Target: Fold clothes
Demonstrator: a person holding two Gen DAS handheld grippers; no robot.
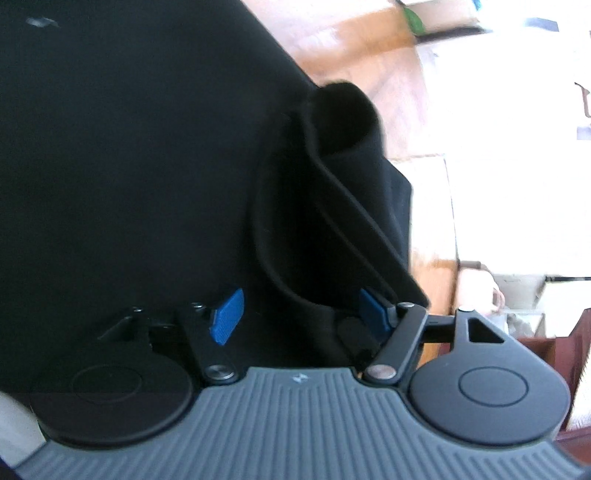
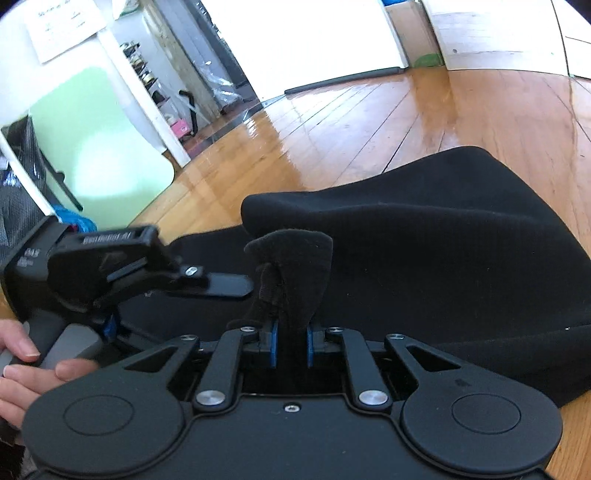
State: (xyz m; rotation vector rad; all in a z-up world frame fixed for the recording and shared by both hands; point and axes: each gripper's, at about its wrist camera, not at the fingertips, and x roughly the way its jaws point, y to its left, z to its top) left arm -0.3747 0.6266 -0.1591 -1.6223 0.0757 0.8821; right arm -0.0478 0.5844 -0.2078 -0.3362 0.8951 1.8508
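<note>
A black garment lies spread on the wooden floor. My right gripper is shut on a bunched-up tab of the garment's edge, which stands up between the blue pads. In the left wrist view the black garment fills the left and centre. My left gripper is open, its blue pads wide apart, and a thick folded hem runs down between them. One finger of the left gripper reaches in from the left beside the held tab.
A person's hand holds the left gripper's handle. A pale green panel and a white post stand at the left. White furniture lines the far side of the wooden floor. A blurred cardboard box sits at the top.
</note>
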